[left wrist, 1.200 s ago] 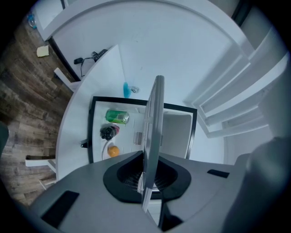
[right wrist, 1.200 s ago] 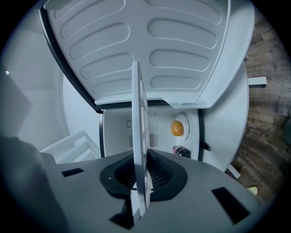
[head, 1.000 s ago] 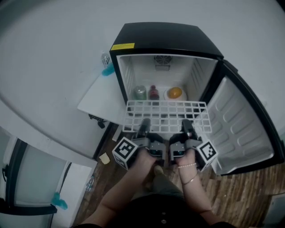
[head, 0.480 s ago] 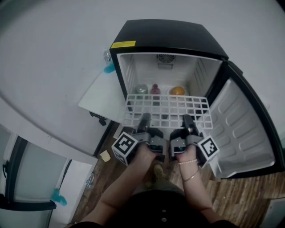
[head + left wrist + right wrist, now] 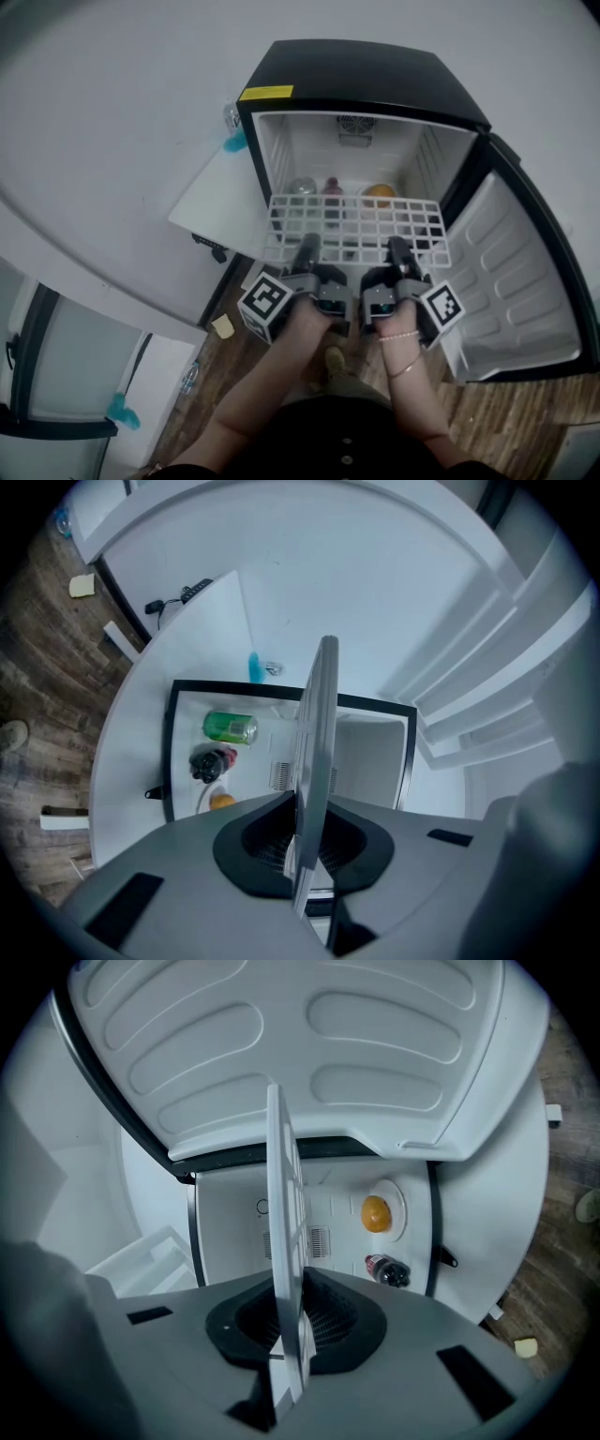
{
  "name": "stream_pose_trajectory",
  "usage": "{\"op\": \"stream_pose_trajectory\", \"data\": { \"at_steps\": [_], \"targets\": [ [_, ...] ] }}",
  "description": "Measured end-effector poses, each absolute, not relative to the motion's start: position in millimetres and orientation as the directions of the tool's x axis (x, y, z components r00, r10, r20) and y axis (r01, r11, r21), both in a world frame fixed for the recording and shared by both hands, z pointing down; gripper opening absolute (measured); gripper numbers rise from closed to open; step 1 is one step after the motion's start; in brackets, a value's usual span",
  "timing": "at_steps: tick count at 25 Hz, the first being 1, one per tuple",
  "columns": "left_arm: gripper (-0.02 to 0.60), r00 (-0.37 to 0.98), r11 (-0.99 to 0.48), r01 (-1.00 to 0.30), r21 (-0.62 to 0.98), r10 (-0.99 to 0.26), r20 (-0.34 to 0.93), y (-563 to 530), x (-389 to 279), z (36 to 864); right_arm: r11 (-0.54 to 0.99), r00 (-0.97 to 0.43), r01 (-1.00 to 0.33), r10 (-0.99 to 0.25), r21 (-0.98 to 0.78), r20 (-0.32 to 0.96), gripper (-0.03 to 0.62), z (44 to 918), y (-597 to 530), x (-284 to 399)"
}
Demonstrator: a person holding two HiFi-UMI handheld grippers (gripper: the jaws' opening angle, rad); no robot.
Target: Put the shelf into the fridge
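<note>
The left gripper (image 5: pixel 307 247) and right gripper (image 5: pixel 397 249) each clamp the shelf's (image 5: pixel 354 225) near edge. It sits level at the fridge (image 5: pixel 366 80) mouth, its far edge perhaps just inside. It is not yet slid home.

Fridge (image 5: pixel 366 75): black outside, white inside, with a yellow label (image 5: pixel 265 93). Shelf (image 5: pixel 356 230): white wire grid. Can (image 5: pixel 230 727): green. Fruit (image 5: pixel 375 1211): orange, on a white plate (image 5: pixel 395 1198). Bottle (image 5: pixel 206 762): dark, red-capped. Floor (image 5: pixel 497 412): brown wood planks. Left gripper (image 5: pixel 307 248) and right gripper (image 5: pixel 397 249): grey, with black-and-white square markers.
</note>
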State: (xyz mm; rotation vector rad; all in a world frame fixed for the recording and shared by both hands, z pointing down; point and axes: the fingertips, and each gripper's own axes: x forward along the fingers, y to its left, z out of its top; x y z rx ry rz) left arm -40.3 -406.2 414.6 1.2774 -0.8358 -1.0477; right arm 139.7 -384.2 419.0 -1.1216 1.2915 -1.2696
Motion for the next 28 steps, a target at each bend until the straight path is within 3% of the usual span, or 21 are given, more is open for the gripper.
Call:
{"op": "stream_pose_trajectory", "data": {
  "at_steps": [28],
  "targets": [
    [0.029, 0.355, -0.016, 0.163, 0.987, -0.932, -0.074, -425, -35, 414, 0.027, -0.097, 0.018, -0.995, -0.999, -0.028, 0.034, 419, -400, 145]
  ]
}}
